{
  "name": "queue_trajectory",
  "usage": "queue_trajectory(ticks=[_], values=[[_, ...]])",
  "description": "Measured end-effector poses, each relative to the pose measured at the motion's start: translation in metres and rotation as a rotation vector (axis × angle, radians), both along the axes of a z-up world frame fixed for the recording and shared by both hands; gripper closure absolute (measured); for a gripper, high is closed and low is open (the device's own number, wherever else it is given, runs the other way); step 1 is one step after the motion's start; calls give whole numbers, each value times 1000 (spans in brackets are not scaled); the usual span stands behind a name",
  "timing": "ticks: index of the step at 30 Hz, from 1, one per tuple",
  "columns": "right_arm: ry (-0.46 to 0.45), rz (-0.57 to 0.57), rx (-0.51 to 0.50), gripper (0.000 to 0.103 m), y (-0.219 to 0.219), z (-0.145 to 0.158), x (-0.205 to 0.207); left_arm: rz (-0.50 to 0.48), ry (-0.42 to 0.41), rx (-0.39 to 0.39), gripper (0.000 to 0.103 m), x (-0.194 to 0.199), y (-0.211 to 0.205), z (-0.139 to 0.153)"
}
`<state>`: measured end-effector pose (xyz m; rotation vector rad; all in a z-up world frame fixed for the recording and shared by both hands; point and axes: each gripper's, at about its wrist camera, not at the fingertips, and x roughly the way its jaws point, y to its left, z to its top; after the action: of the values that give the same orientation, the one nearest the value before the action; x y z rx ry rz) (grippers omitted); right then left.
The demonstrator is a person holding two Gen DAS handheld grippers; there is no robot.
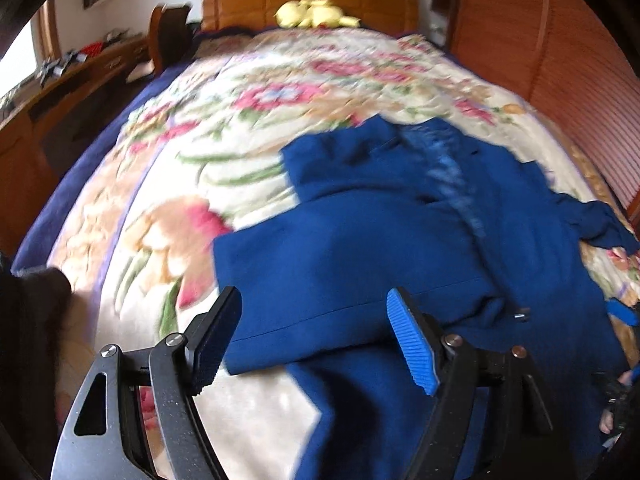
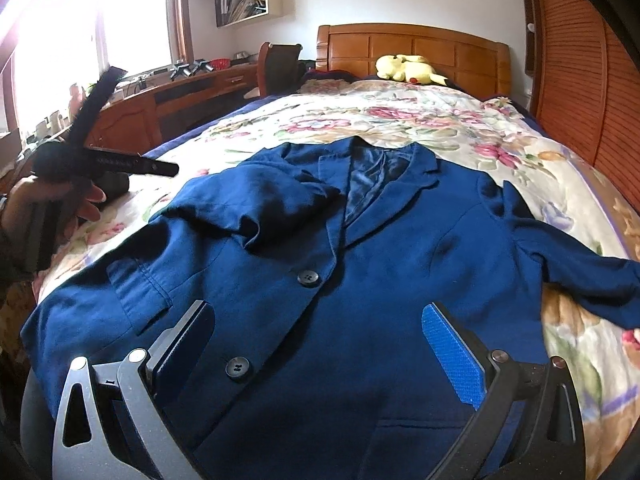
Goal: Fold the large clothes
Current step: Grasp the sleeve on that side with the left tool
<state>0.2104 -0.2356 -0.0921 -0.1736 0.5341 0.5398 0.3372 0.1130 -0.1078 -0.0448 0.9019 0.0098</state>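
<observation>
A dark blue blazer [image 2: 400, 264] lies face up on the floral bedspread [image 2: 400, 120], collar toward the headboard. One sleeve [image 2: 260, 208] is folded in over the chest; the other sleeve [image 2: 580, 276] stretches out to the right. My right gripper [image 2: 320, 352] hovers open over the lower front near the buttons, with nothing between its fingers. In the left wrist view my left gripper [image 1: 316, 340] is open just above the blazer's [image 1: 400, 248] near side edge, the cloth below it and not pinched. The right wrist view shows the left gripper [image 2: 144, 120] spread wide in a hand at the bed's left side.
A yellow plush toy [image 2: 408, 68] rests against the wooden headboard [image 2: 412, 48]. A wooden desk [image 2: 180, 92] with clutter and a chair [image 2: 280, 64] stand along the left of the bed. A slatted wooden wardrobe door [image 2: 580, 92] lines the right side.
</observation>
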Motion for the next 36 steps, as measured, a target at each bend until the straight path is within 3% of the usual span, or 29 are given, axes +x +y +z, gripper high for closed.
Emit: queue_trajectory(ticks=[8, 12, 17, 19, 20, 21, 23, 26, 28, 36], values=[[8, 32, -7, 0, 15, 2, 6, 102, 125, -132, 27, 14, 43, -52], [6, 50, -20, 0, 21, 0, 6, 129, 157, -217, 27, 13, 50, -63], [7, 52, -27, 0, 18, -1, 5, 133, 162, -242, 27, 10, 49, -64], [4, 47, -23, 0, 14, 1, 4, 125, 162, -244, 33, 11, 48, -64], [2, 44, -22, 0, 15, 2, 4, 120, 164, -243, 41, 10, 46, -63], [0, 40, -19, 0, 12, 3, 3, 112, 162, -238, 55, 10, 44, -61], [-4, 34, -14, 0, 9, 4, 0, 100, 151, -233, 76, 10, 41, -54], [-15, 24, -7, 0, 2, 7, -6, 100, 88, -142, 85, 7, 29, -30], [-22, 16, 0, 0, -5, 9, -9, 100, 22, -60, 85, 2, 14, -5], [-57, -42, 26, 0, -34, 17, -18, -32, -161, 9, 87, -14, -66, 88]])
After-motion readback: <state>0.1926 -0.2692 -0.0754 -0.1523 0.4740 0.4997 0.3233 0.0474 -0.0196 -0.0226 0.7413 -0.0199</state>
